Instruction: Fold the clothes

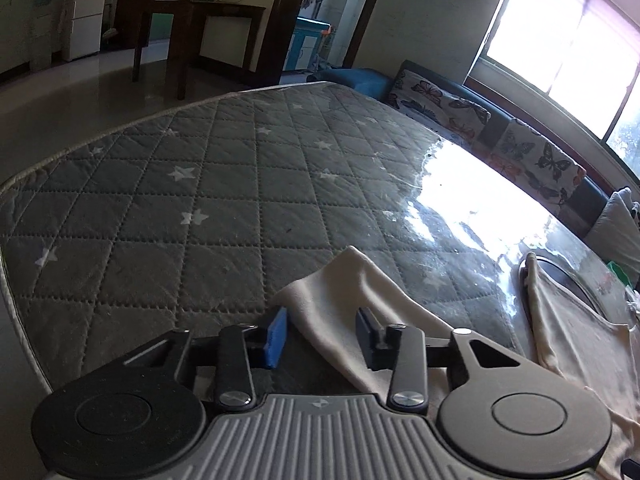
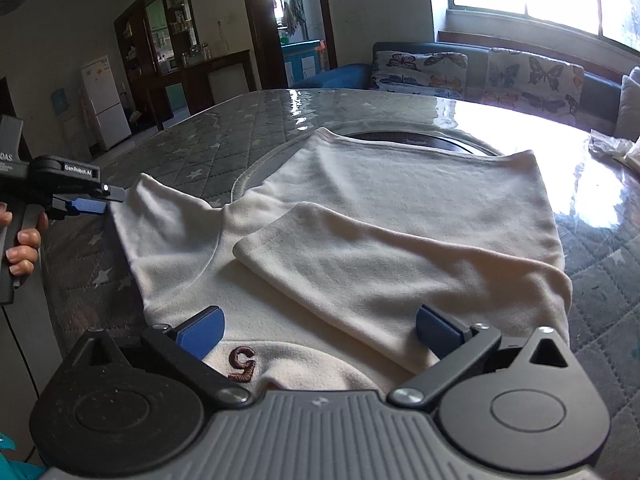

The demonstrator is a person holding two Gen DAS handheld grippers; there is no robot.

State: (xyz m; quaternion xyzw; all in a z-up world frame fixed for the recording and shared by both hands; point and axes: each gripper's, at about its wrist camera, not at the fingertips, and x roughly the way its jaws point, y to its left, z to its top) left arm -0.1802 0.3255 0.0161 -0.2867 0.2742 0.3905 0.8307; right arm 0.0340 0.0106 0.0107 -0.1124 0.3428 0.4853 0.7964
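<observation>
Two claws over one garment. Nearest in the right wrist view, right gripper (image 2: 320, 330): spread wide, gripping nothing, poised above the near edge of the cream fleece top (image 2: 400, 184) beside a brown embroidered letter (image 2: 242, 364). Lies flat on the grey quilted star-print table cover (image 1: 160, 200), body running away from that claw. Just beyond the pads, one sleeve (image 2: 360, 264) already laid across the chest, slanting from right to left.

Off to the left, the other sleeve (image 1: 336, 292) reaches out sideways, long axis pointing away from the body toward the left gripper (image 1: 323, 334). Sits right at that cuff, far nearer to it than the right one. Narrowed to a partial gap, cuff cloth lying between the pads, no firm pinch visible; probably calls for closing fully before carrying the sleeve inward across the chest.

Farther off, a dark round disc (image 2: 420, 138) half covered by the top's far edge. Beyond that, a blue sofa with butterfly-print cushions (image 2: 520, 76).

Hard to make out: whether the cuff touches both pads; near hem hidden under the right claw's housing; glare from the window washing out the table's far right; only fingertips of the person's hand (image 2: 22, 248) in view.
</observation>
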